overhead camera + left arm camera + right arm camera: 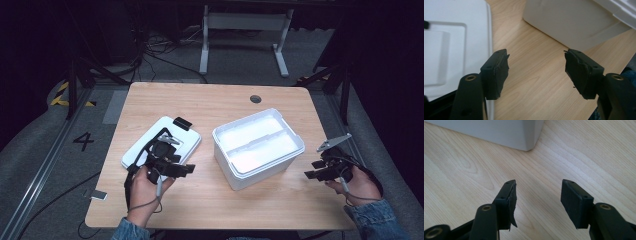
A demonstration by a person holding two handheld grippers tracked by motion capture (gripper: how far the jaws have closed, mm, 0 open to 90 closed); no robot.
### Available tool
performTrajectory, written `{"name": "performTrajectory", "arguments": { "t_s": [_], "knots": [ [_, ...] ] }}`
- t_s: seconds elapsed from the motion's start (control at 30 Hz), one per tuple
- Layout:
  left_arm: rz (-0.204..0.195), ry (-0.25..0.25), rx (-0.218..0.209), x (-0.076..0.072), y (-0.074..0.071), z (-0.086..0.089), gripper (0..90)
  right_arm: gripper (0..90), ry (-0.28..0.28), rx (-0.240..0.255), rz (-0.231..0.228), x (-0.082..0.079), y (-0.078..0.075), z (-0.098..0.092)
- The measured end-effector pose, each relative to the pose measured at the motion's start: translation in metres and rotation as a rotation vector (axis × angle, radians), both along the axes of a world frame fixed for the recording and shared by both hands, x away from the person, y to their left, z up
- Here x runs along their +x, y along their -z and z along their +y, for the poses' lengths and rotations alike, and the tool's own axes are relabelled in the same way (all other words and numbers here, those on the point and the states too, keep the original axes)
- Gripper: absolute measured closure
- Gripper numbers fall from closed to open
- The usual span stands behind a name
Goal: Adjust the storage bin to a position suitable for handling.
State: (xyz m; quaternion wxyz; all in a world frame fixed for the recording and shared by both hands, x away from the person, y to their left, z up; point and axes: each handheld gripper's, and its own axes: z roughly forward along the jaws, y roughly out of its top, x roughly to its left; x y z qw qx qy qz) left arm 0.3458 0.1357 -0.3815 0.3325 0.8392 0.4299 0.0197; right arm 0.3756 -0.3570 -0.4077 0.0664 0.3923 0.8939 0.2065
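From above, a white box (258, 147) is sitting open in the middle of the table (210, 200), and its lid (161, 142) is lying flat beside it. The left gripper (186, 169) is hanging over the lid's near edge. The right gripper (312, 169) is waiting near the table's right edge.

In the left gripper view, the jaws are standing wide apart (nothing between them).

In the right gripper view, the jaws are wide too, over bare wood.

A black "4" on the grey floor (60, 150) left of the table (210, 100)

Dim room, grey carpet floor (50, 150), white desk frame (243, 30) behind wooden table (210, 105)
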Motion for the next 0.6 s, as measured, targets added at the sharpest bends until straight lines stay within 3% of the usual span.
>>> {"name": "performTrajectory", "arguments": {
  "t_s": [0.07, 0.1, 0.2, 0.3, 0.43, 0.6],
  "knots": [
    [-0.07, -0.007, 0.026, -0.006, 0.006, -0.009, 33.6, 46.3, 0.002, 0.005, 0.005, 0.0, 0.0, -0.001],
    [-0.074, -0.008, 0.032, -0.007, 0.009, -0.011, 33.6, 46.3, 0.004, 0.006, 0.008, 0.001, 0.001, -0.002],
    [-0.075, -0.007, 0.027, -0.009, 0.019, -0.019, 33.5, 46.3, 0.007, 0.005, 0.009, 0.001, 0.002, -0.003],
    [-0.077, -0.007, 0.053, -0.011, 0.026, -0.024, 33.4, 46.4, 0.008, 0.006, 0.008, 0.001, 0.002, -0.004],
    [-0.053, -0.004, 0.064, -0.012, 0.038, -0.028, 33.3, 46.3, 0.007, 0.008, 0.011, 0.002, 0.003, -0.003],
    [-0.033, 0.019, 0.123, -0.013, 0.049, -0.036, 33.1, 46.3, 0.008, 0.007, 0.018, 0.003, 0.005, -0.003]
  ]
}}
